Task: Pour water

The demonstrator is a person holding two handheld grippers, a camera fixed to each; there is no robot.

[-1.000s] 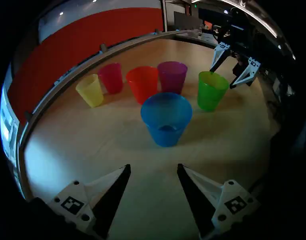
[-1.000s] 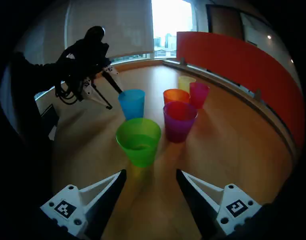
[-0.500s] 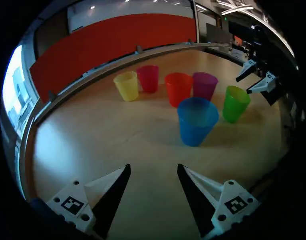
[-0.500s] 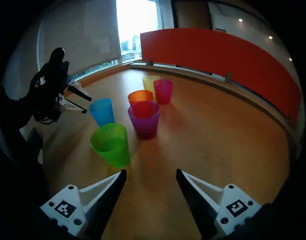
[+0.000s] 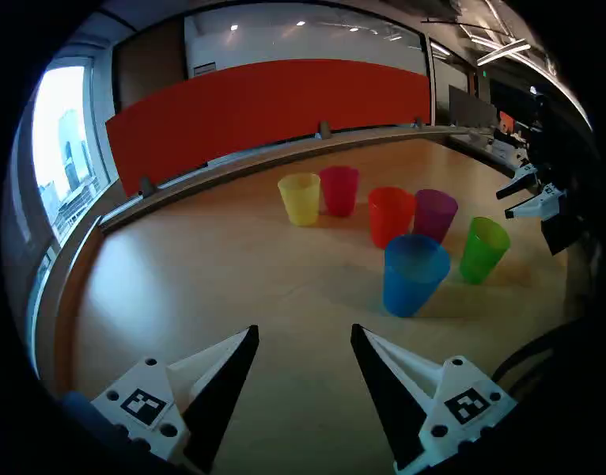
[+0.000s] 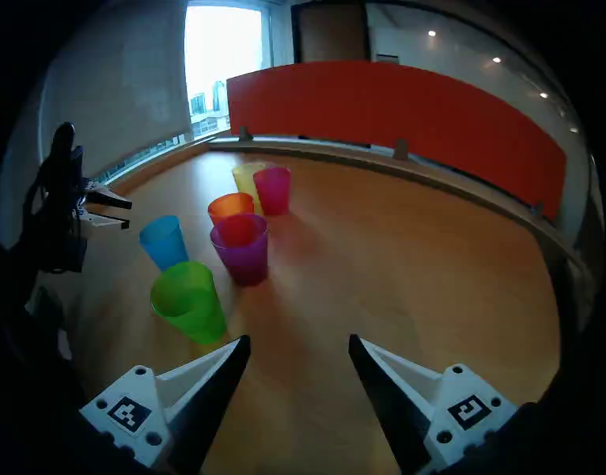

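Though left jaws gape, blue cup (image 5: 414, 273) seems beyond.

Ahead of left gripper (image 5: 303, 328): surface (image 5: 200, 261) bare; cups (image 5: 390, 215) grouped off right, blue cup (image 5: 414, 273) nearest. Ahead of right gripper (image 6: 297, 337): green cup (image 6: 188, 301) close front-left, surface bare centre and right.
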